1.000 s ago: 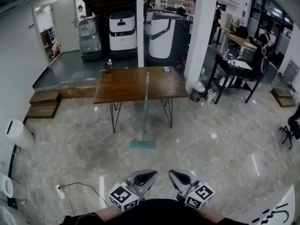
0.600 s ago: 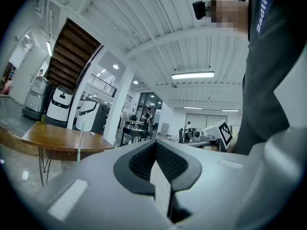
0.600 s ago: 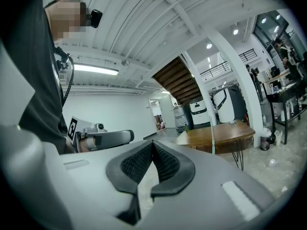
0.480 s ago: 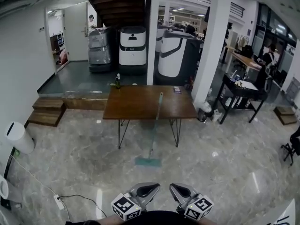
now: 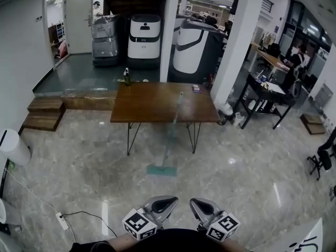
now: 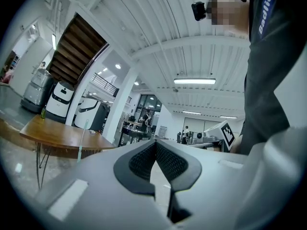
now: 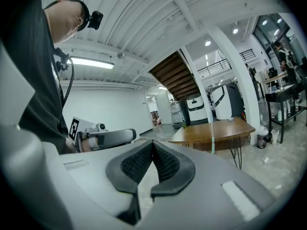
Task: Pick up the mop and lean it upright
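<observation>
While both grippers sit low at the bottom edge of my head view, I see the mop (image 5: 171, 133) well ahead of them, touching neither. Its handle leans tilted against the near long edge of the wooden table (image 5: 147, 104), a little right of that edge's middle, and its top end rises over the tabletop. Its teal mop head (image 5: 161, 170) lies flat on the marble floor (image 5: 89, 167), just in front of the table.

My left gripper (image 5: 172, 199) has its jaws pressed together, the ribbed pads (image 6: 143, 161) meeting at the tips with nothing between them. My right gripper (image 5: 193, 201) is pressed together too, and empty. In the left gripper view the handle stands far off to the left of the jaws. In the right gripper view it stands far off to their right.
</observation>
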